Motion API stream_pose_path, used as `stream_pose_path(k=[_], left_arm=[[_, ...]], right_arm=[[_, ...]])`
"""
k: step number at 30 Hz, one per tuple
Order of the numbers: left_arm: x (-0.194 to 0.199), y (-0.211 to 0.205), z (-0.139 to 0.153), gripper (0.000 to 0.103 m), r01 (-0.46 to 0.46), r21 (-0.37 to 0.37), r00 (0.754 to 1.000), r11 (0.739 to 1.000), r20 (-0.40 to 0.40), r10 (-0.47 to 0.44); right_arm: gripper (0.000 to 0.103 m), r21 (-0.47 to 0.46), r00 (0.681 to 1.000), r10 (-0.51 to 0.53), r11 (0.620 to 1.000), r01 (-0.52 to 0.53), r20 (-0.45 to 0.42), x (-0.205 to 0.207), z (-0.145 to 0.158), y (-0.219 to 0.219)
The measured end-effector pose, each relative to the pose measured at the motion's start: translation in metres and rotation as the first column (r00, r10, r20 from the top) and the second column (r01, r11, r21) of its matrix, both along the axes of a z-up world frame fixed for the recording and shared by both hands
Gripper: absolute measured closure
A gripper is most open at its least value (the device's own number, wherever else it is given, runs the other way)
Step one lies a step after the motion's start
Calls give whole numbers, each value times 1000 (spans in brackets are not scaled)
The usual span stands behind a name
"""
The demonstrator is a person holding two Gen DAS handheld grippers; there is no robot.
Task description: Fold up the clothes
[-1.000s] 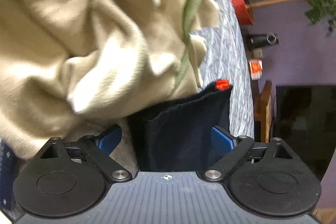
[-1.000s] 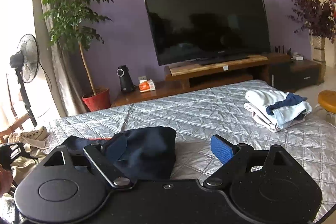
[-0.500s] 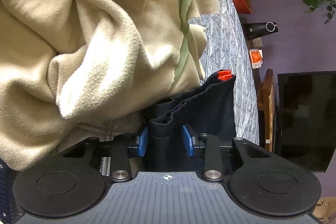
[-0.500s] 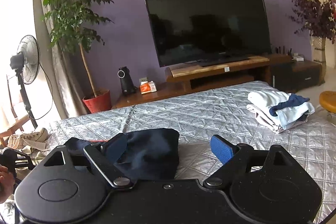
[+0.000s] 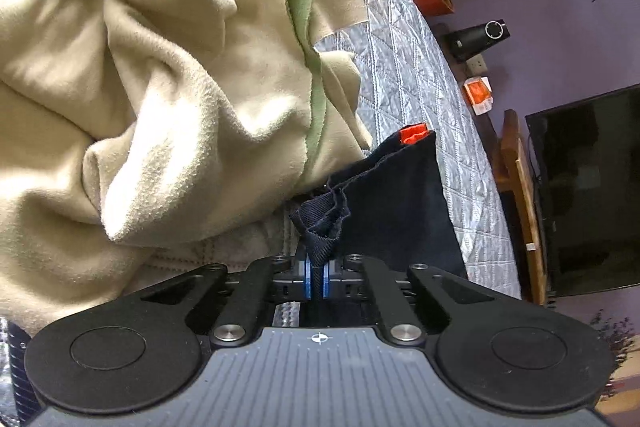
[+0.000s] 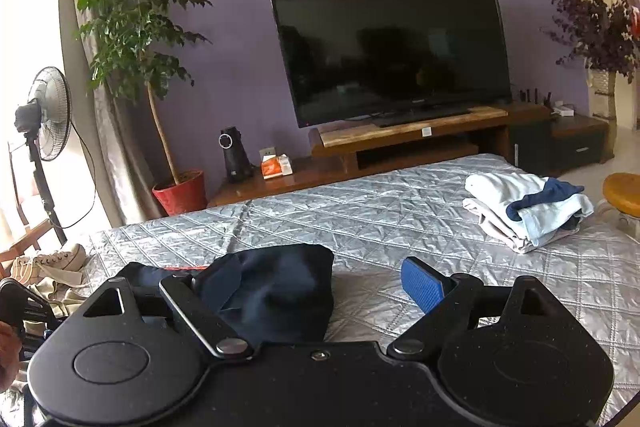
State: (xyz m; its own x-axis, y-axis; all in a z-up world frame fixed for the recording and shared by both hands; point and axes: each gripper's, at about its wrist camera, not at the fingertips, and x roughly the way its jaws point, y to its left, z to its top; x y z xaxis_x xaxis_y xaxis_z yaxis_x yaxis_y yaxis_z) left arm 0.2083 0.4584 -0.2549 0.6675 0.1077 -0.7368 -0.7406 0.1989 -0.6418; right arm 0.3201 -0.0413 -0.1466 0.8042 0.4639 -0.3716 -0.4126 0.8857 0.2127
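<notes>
Now the left gripper (image 5: pixel 316 277) has shut its jaws on a bunched edge of the navy garment (image 5: pixel 394 205), which they stood wide around a second ago; the grasp looks made, so lifting or spreading can likely begin. The garment lies on the quilted bed (image 5: pixel 404 83), touching a cream fleece blanket (image 5: pixel 160 75). The left gripper lies low, pointing along the bed. The right gripper (image 6: pixel 320 291) hovers level over the garment's other end, jaws open and empty. A folded pile (image 6: pixel 524 207) sits well apart.
</notes>
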Motion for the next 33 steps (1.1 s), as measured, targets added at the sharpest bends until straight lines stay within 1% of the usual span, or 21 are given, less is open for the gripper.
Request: stream_pose_path(k=[2, 3, 5, 6, 8, 9, 11, 12, 14, 15, 16, 18, 19, 20, 21, 22, 24, 25, 28, 30, 33], left_arm=[[3, -4, 6, 98, 1, 43, 1000, 999, -17, -1], [6, -7, 12, 98, 14, 84, 1000, 996, -27, -12], [18, -17, 28, 98, 57, 197, 998, 979, -45, -49], [25, -23, 37, 98, 83, 256, 996, 963, -54, -72], [42, -41, 55, 98, 140, 367, 990, 920, -70, -123], [51, -51, 63, 98, 172, 426, 985, 888, -82, -151], [71, -79, 80, 98, 242, 549, 970, 800, -118, -212], [79, -98, 88, 98, 283, 617, 958, 734, -141, -250], [95, -142, 104, 98, 359, 748, 923, 558, -197, -330], [100, -167, 110, 98, 386, 802, 903, 456, -226, -367], [105, -194, 115, 98, 406, 848, 877, 339, -257, -407], [112, -249, 117, 98, 436, 895, 807, 93, -343, -482], [115, -277, 113, 98, 448, 893, 758, -41, -404, -512], [117, -301, 106, 98, 457, 876, 707, -154, -463, -535], [118, -320, 97, 98, 468, 856, 660, -218, -503, -558], [118, -334, 89, 98, 485, 838, 619, -251, -532, -578], [116, -348, 71, 98, 513, 809, 574, -288, -573, -585], [115, -351, 63, 98, 532, 794, 552, -293, -588, -590], [111, -349, 44, 98, 595, 749, 484, -290, -622, -615], [110, -343, 37, 98, 606, 739, 460, -294, -628, -628], [109, -348, 37, 98, 603, 742, 450, -293, -620, -642]], right_arm=[[17, 0, 1000, -2, 1000, 2, -1, 0, 0, -1], [17, 1, 1000, -5, 1000, 5, -1, 0, 0, -2], [17, 4, 1000, -10, 1000, 10, -1, 0, 0, -3], [17, 6, 1000, -12, 1000, 12, -3, 1, 0, -5], [17, 11, 1000, -18, 1000, 18, -5, 1, 0, -11], [17, 15, 1000, -23, 1000, 23, -5, 1, 0, -14], [17, 25, 999, -35, 999, 35, -7, 1, 0, -21], [17, 30, 999, -41, 999, 42, -8, 1, 0, -24], [17, 41, 998, -56, 998, 57, -12, 2, -1, -32], [17, 48, 998, -64, 997, 65, -15, 2, -1, -36], [17, 57, 997, -73, 996, 74, -18, 3, -1, -40], [17, 75, 996, -91, 993, 92, -26, 4, -2, -48], [17, 81, 995, -96, 992, 98, -29, 4, -3, -51], [17, 87, 994, -101, 991, 103, -31, 5, -3, -54], [17, 91, 994, -102, 990, 105, -32, 5, -4, -56], [17, 94, 994, -104, 990, 106, -32, 6, -4, -57], [17, 99, 994, -105, 989, 108, -32, 6, -4, -60], [17, 102, 994, -106, 989, 109, -32, 6, -5, -61], [17, 109, 993, -112, 987, 114, -32, 6, -5, -65], [17, 115, 993, -116, 986, 120, -34, 6, -6, -68], [17, 123, 991, -125, 984, 129, -40, 7, -6, -69]])
